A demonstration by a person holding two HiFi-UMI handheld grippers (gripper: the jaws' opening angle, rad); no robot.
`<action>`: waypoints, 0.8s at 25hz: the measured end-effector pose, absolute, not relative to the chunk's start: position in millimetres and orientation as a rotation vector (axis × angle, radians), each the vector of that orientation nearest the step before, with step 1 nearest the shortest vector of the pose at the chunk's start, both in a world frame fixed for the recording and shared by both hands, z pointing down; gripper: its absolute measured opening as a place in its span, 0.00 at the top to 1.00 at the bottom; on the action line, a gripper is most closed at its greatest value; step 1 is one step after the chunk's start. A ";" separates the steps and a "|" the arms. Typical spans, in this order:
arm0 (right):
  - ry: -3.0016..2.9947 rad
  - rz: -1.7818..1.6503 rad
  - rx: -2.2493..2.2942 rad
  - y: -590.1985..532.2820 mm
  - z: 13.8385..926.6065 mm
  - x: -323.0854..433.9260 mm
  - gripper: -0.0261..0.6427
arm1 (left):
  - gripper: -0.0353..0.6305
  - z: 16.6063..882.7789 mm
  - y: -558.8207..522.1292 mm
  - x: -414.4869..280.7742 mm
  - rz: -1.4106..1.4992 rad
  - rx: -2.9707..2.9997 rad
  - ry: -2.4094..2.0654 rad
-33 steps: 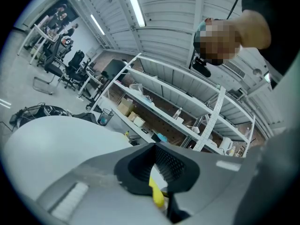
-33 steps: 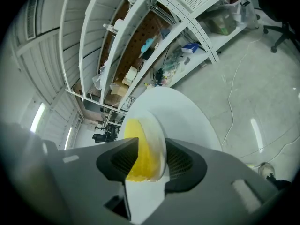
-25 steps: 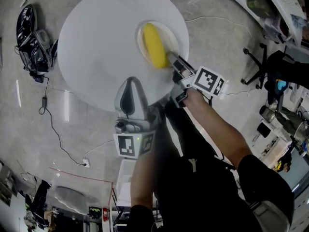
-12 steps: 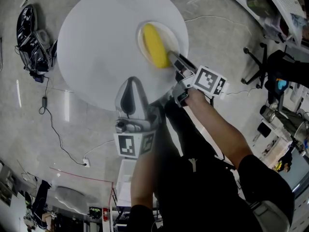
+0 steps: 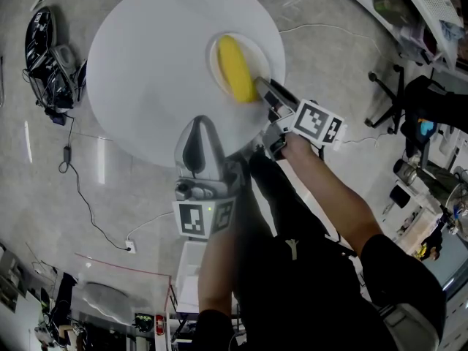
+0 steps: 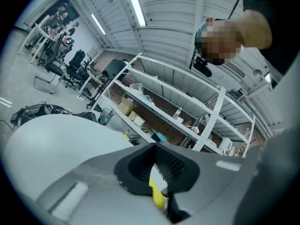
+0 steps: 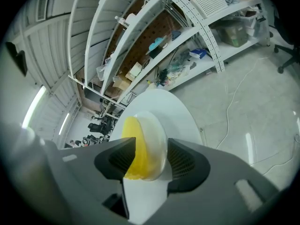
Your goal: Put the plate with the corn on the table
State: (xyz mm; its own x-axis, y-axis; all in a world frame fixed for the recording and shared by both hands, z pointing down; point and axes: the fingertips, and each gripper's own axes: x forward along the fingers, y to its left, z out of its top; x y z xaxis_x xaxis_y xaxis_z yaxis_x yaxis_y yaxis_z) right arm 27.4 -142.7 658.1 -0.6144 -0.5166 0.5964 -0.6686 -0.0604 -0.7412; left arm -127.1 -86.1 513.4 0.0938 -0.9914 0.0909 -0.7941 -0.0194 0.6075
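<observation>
Head view, left to right: what's out there?

– Dark gear [image 5: 47,57] heaped on the floor far left, then the round white table [image 5: 146,72]. The left gripper [image 5: 197,121] hangs over its near edge.

– Jaws?

– The left gripper view has the tips together with only a slit behind them, and nothing in it. Through that slit, a sliver of yellow.

– That's the corn [image 5: 234,68]?

– It is! It's lying on the plate [image 5: 257,51], and the plate sits flat on the table, toward the right rim.

– And the right gripper [image 5: 262,88]?

– Right at the plate's near edge, angled down. In the right gripper view the jaws have just been opening and now stand wide, one pad either side of the plate's near rim. The corn's end is beside the pad at that view's left. I can't see either pad pressing on the plate.

– Further right?

– Its marker cube [image 5: 318,123], the person's arm [image 5: 329,189], then an office chair [image 5: 398,97] out on the floor.
</observation>
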 end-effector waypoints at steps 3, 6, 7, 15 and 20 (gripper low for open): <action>-2.068 1.763 1.309 -143.7 657.8 27.4 0.64 | 0.94 513.0 -86.6 -127.4 -0.500 1.863 -1.749; -2.075 1.762 1.311 -144.9 656.2 26.6 0.64 | 0.94 512.0 -87.2 -128.3 -0.502 1.864 -1.750; -2.073 1.768 1.316 -144.4 655.8 26.8 0.64 | 0.94 511.6 -86.9 -128.2 -0.501 1.864 -1.750; -2.093 1.755 1.327 -144.0 651.8 35.1 0.64 | 0.94 509.6 -84.5 -121.5 -0.504 1.870 -1.752; -2.111 1.734 1.318 -141.6 647.4 36.7 0.65 | 0.94 506.7 -82.4 -118.2 -0.508 1.874 -1.753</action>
State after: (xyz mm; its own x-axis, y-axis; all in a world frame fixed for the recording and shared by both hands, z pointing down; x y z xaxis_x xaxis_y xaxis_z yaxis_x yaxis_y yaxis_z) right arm 36.7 -141.6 647.4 -0.6174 -0.5411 0.5710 -0.6651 -0.0284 -0.7462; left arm -118.2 -82.4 506.7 0.0923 -0.9928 0.0767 -0.7978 -0.0277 0.6022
